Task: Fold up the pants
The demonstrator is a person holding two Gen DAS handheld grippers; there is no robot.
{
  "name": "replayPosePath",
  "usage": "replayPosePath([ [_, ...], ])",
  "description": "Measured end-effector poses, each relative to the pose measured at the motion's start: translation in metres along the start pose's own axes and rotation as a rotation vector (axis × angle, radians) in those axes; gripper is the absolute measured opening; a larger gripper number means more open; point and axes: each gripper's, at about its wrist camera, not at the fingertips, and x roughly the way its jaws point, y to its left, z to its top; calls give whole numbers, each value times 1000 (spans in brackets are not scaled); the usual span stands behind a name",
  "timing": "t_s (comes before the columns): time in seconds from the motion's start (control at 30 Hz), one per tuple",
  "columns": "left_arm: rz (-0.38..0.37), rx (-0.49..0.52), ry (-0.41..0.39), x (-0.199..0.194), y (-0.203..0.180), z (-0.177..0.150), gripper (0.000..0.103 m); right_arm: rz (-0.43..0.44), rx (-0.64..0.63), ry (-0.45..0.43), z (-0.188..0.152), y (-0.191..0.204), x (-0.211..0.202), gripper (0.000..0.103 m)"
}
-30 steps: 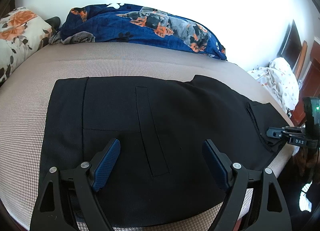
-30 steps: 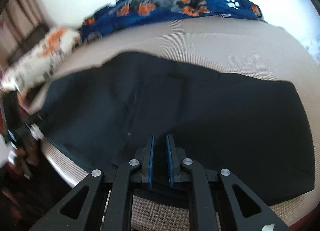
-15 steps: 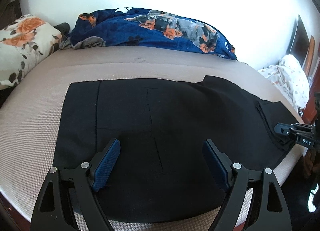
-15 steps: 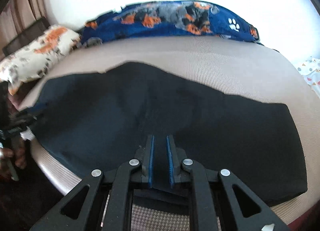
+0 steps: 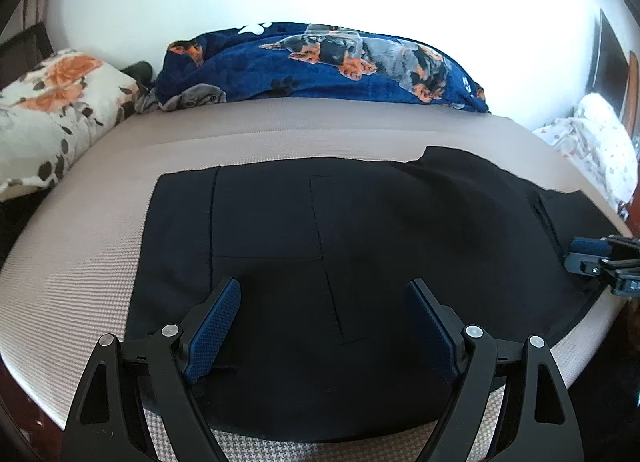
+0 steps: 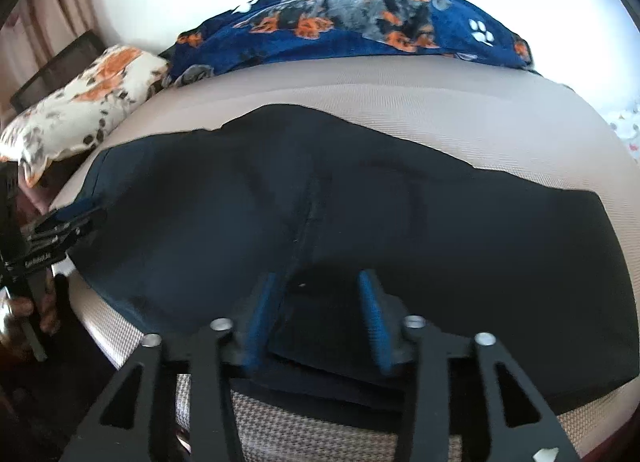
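On a beige bed (image 5: 100, 230), a floral pillow (image 5: 52, 122) lies at the far left and a blue dog-print blanket (image 5: 320, 62) is bunched along the white wall behind. My left gripper (image 5: 324, 326) hangs over the near edge of the black pants (image 5: 320, 230), its blue pads spread wide apart with nothing clamped between them. The pants lie flat across the mattress, reaching from near the pillow side to the right-hand edge. There my right gripper (image 6: 320, 310) has just been opening: its pads stand apart, blurred, and a fold of the dark cloth lies between them, no longer pinched. White spotted bedding (image 5: 592, 142) is heaped at the far right.
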Motion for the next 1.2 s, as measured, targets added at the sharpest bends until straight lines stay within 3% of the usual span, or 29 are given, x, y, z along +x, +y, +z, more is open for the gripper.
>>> replayPosePath([
  [0.2,56,29,-11,-1,-5,-3,85,-18,-50,6,-1,12,3,63],
  [0.97,114,92,-34,-4,-14,-9,87,-37,-73,-1,-2,19,4,71],
  [1.1,63,73,-49,-14,-7,-5,87,-34,-72,0,-2,19,4,72],
  [1.2,-43,30,-53,-29,16,6,87,-30,-69,-1,-2,19,4,72],
])
